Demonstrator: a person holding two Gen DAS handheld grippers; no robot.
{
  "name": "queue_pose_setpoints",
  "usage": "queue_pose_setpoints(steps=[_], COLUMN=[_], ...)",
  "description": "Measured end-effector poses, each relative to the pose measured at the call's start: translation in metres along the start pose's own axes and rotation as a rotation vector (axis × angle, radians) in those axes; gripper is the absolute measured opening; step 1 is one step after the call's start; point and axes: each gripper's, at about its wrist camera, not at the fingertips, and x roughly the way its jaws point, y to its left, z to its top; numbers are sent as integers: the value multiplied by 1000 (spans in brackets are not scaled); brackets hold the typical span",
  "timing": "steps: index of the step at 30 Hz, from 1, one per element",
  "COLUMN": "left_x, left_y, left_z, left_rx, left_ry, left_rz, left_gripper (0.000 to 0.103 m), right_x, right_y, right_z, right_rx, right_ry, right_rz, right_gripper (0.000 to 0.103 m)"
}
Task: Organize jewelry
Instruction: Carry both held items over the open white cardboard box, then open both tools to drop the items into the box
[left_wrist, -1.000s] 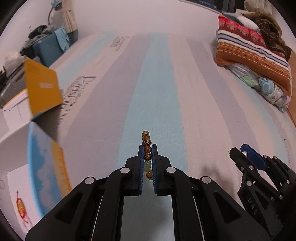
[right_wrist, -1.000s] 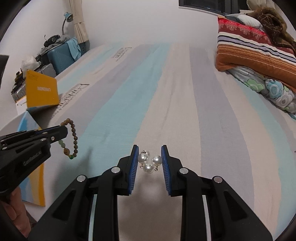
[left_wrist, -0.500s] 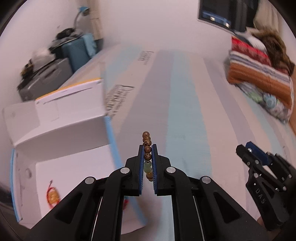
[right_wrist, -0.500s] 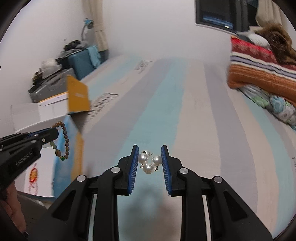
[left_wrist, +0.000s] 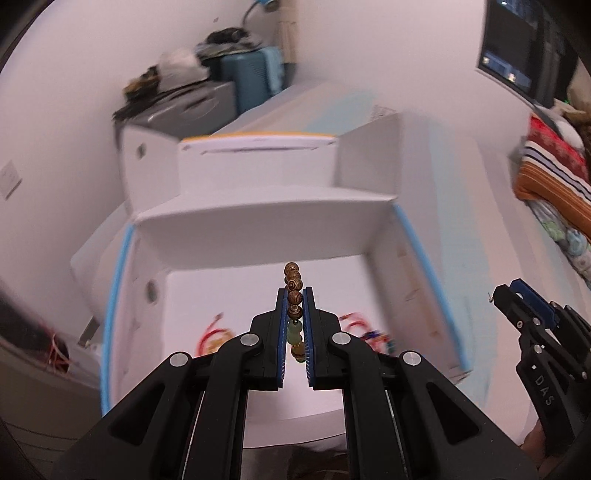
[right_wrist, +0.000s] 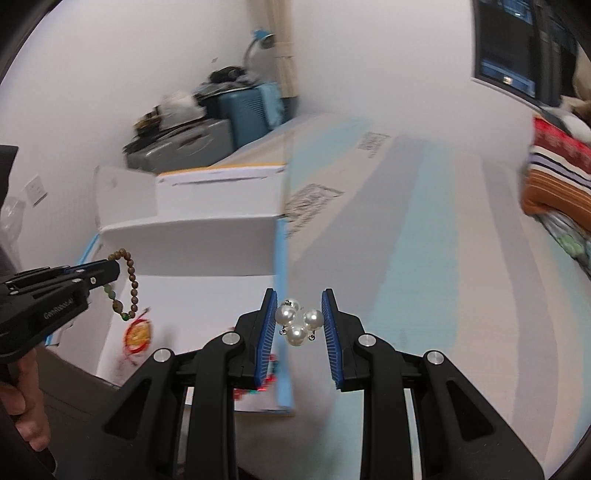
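Observation:
My left gripper (left_wrist: 294, 295) is shut on a bracelet of brown wooden beads (left_wrist: 293, 283) with a few green ones. It hangs over the open white box (left_wrist: 258, 240) with blue edges. In the right wrist view the same bracelet (right_wrist: 127, 288) dangles as a loop from the left gripper (right_wrist: 110, 271) above the box (right_wrist: 207, 295). My right gripper (right_wrist: 299, 310) is shut on a cluster of white pearls (right_wrist: 297, 319), hovering at the box's right wall. Red cord jewelry (left_wrist: 214, 338) lies on the box floor, as does a second red piece (left_wrist: 364, 326).
The box sits at the left edge of a bed with a striped blue, grey and cream sheet (right_wrist: 424, 240). Suitcases and clutter (left_wrist: 221, 85) stand behind by the wall. Folded striped blankets (left_wrist: 550, 177) lie at the far right. A hand (right_wrist: 22, 398) grips the left tool.
Both grippers have swung left from over the striped sheet to the white box, a little higher. The box now fills the left wrist view. Both grips are unchanged.

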Motion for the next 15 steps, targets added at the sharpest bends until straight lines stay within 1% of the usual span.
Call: queue_pose_setpoints(steps=[4,7,10,15], left_x=[19,39,55,73], left_y=[31,56,67,78], left_z=[-11,-21,-30,-36], left_rx=[-23,-49,-60,-60], left_ry=[57,120,168,203], left_rz=[36,58,68,62], left_gripper=[7,7,7,8], right_x=[25,51,80,103], right_y=[38,56,65,67], right_z=[-3,-6,-12,-19], right_rx=[-36,-43,-35,-32], right_ry=[72,163,267,337], right_rz=[44,46,49,29], right_gripper=[24,24,24,24])
